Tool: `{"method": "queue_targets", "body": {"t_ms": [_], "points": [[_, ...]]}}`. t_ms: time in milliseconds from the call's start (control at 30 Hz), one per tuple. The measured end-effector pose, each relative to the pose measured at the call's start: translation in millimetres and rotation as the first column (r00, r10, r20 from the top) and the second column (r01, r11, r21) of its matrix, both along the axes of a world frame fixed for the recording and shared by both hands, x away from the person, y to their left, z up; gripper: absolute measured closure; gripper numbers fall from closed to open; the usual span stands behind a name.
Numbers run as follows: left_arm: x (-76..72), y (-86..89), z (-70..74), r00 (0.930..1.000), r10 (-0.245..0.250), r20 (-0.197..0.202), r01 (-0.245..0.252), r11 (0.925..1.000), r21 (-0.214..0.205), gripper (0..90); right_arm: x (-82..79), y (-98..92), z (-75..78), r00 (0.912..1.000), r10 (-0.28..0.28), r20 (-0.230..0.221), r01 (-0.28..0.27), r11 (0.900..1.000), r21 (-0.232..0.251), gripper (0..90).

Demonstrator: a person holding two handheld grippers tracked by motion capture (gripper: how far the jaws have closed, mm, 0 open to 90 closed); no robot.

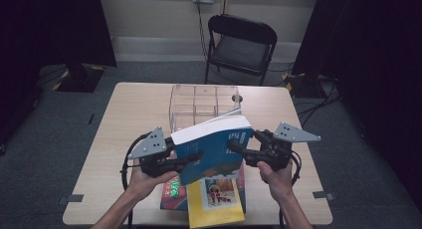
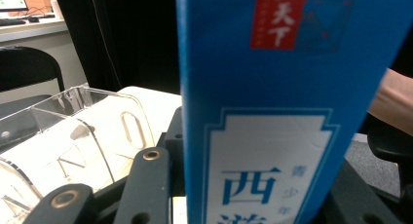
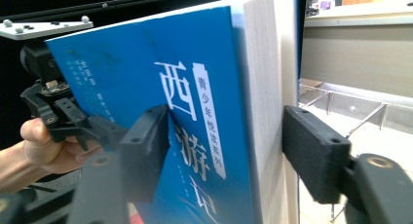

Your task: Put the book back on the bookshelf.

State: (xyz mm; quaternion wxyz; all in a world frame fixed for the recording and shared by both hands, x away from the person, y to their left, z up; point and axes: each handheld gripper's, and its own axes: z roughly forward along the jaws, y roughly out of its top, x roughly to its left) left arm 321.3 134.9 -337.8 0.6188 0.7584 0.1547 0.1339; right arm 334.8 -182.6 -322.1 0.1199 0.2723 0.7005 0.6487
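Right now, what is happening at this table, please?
A person holds a thick blue book in the air between two grippers. The left gripper is clamped on its spine side. The right gripper straddles the page edge, one pad on the cover, the other apart. Behind stands a clear divided box; below lie a yellow book and a red book.

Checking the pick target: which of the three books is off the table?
The blue book, held up tilted between the left gripper and right gripper. The red book and yellow book lie flat beneath it.

The light wooden worktop [image 1: 129,114] carries a clear plastic organizer box [image 1: 199,105] and, near the front edge, a red book [image 1: 171,194] with a yellow book [image 1: 216,201] on it.
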Motion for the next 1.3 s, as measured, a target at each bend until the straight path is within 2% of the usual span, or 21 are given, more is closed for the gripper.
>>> {"method": "queue_targets", "body": {"t_ms": [67,267,333,367,500,633,700,800,933,1167,1300], "points": [[-0.6,-0.8,-0.6,1.0000,0.003,-0.001,-0.003,1.0000,-0.009,60.6,3.4,-3.2,-1.4,0.9997,0.023,-0.009,-0.023,0.9996,0.018,30.4],[1.1,-0.6,-1.2,0.9998,0.015,-0.013,-0.015,0.9998,-0.016,60.6,15.4,-5.6,-5.2,0.9993,0.031,-0.021,-0.030,0.9986,0.044,22.1],[1.3,-1.8,-1.1,0.9997,0.020,-0.015,-0.021,0.9996,-0.019,60.5,21.9,-3.6,-6.9,0.9958,0.083,-0.038,-0.080,0.9949,0.061,23.6],[2.3,-1.5,-0.9,0.9995,0.024,-0.020,-0.024,0.9996,-0.018,60.3,23.2,-1.1,-7.2,0.9951,0.090,-0.041,-0.088,0.9946,0.055,23.8],[10.0,-8.1,-0.9,0.9986,0.035,-0.040,-0.036,0.9988,-0.033,59.4,22.5,5.5,-2.8,0.9962,0.079,-0.036,-0.078,0.9965,0.027,32.1],[11.2,-13.4,-1.3,0.9985,0.046,-0.030,-0.047,0.9978,-0.047,58.1,17.4,8.1,1.8,0.9958,0.085,-0.035,-0.085,0.9964,-0.004,35.4],[11.4,-14.0,-1.4,0.9985,0.047,-0.027,-0.049,0.9976,-0.049,57.9,16.4,5.5,1.4,0.9950,0.094,-0.033,-0.094,0.9955,-0.001,38.0],[9.1,-16.8,-0.4,0.9979,0.063,-0.010,-0.064,0.9974,-0.034,59.6,16.2,5.5,0.5,0.9959,0.084,-0.035,-0.084,0.9965,0.005,36.6],[8.8,-15.7,-0.5,0.9974,0.072,-0.012,-0.072,0.9968,-0.036,60.4,17.2,7.0,-0.4,0.9972,0.071,-0.025,-0.070,0.9975,0.003,33.5],[11.3,-10.6,0.8,0.9967,0.048,-0.065,-0.053,0.9963,-0.068,61.1,21.3,1.9,-5.2,0.9980,0.051,-0.038,-0.050,0.9986,0.018,29.2],[11.6,-3.6,3.0,0.9951,0.071,-0.069,-0.076,0.9946,-0.071,61.4,20.4,-6.8,-10.7,0.9978,0.033,-0.057,-0.031,0.9992,0.027,29.0]]}}
